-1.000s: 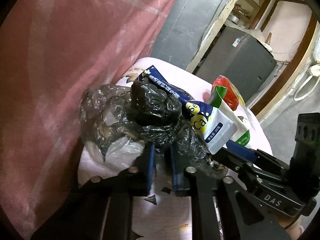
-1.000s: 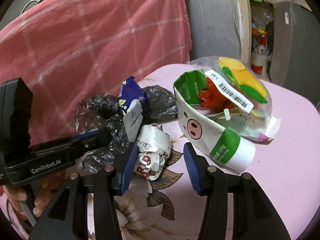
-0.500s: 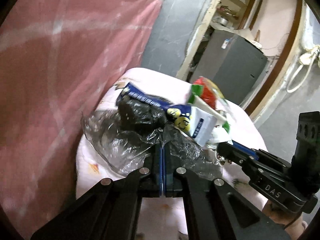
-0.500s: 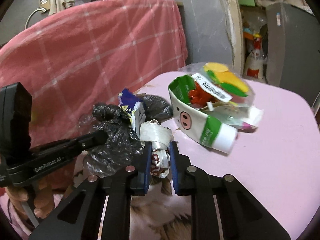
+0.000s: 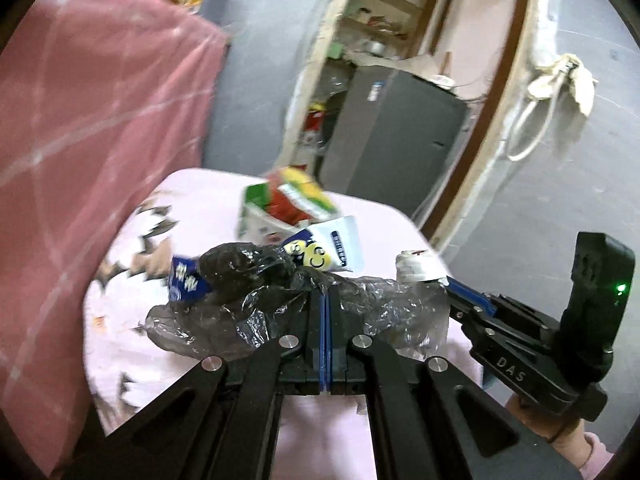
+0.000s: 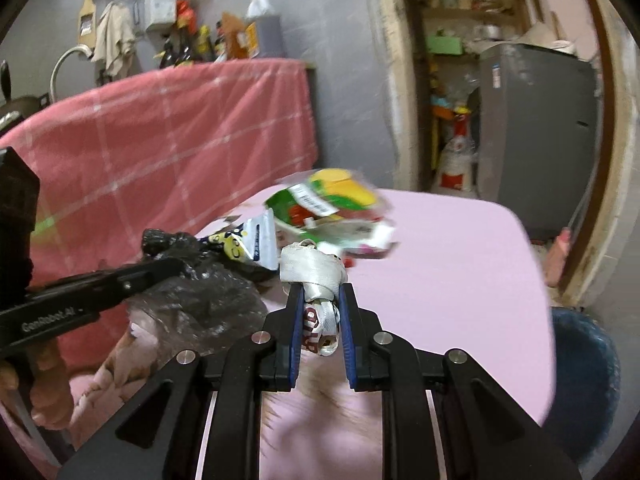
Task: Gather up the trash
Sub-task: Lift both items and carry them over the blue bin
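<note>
My left gripper (image 5: pixel 325 294) is shut on the thin film of a dark plastic bag (image 5: pixel 248 304), which hangs lifted above the pink table (image 5: pixel 132 344). A blue and white sachet (image 5: pixel 326 250) and a blue wrapper (image 5: pixel 186 284) ride with the bag. My right gripper (image 6: pixel 323 300) is shut on a knotted white and red wrapper (image 6: pixel 314 280), also raised off the table. That wrapper (image 5: pixel 416 266) and the right gripper (image 5: pixel 468 300) show to the right in the left wrist view. A green, red and yellow snack packet (image 6: pixel 332 208) lies on the table behind.
A pink checked cloth (image 6: pixel 168 140) hangs along the table's left side. A grey cabinet (image 6: pixel 536 132) and a doorway with shelves stand behind. A dark blue bin (image 6: pixel 580 364) sits on the floor off the table's right edge.
Both grippers closed, the left on the black bag and the right on the white wrapper. Both then rose and pulled back from the table with their loads.
</note>
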The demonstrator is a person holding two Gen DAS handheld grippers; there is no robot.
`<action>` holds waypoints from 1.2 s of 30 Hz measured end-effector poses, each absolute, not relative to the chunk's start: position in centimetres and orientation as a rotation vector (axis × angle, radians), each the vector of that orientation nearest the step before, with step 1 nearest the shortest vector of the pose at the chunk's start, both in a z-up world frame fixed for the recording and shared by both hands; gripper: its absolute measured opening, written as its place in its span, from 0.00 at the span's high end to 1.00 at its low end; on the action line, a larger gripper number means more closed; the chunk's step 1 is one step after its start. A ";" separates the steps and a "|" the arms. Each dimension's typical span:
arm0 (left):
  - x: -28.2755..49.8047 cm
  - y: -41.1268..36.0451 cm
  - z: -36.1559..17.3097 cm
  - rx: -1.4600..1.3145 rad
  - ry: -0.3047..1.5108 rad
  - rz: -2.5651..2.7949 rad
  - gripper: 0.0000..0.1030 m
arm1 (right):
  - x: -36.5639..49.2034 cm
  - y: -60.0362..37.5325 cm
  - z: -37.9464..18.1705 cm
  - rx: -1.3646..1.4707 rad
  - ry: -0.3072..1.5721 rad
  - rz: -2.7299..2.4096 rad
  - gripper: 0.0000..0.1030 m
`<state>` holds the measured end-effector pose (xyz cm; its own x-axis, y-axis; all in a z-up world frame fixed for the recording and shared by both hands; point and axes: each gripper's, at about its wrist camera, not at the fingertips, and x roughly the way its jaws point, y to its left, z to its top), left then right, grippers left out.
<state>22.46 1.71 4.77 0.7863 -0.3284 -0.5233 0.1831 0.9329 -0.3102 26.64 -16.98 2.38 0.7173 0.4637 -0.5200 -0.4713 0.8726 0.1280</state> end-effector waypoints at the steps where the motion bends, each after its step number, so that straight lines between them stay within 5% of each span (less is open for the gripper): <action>1: 22.5 0.8 5.0 -0.244 0.599 -0.292 1.00 | 26.3 -18.0 2.6 -0.005 0.558 0.501 0.86; 26: 24.8 -14.0 5.9 -0.215 0.467 -0.473 1.00 | 22.0 -34.8 5.2 0.172 0.326 0.188 0.86; 36: 29.0 -23.7 2.0 -0.227 0.450 -0.443 1.00 | 24.0 -42.4 0.4 0.220 0.321 0.033 0.86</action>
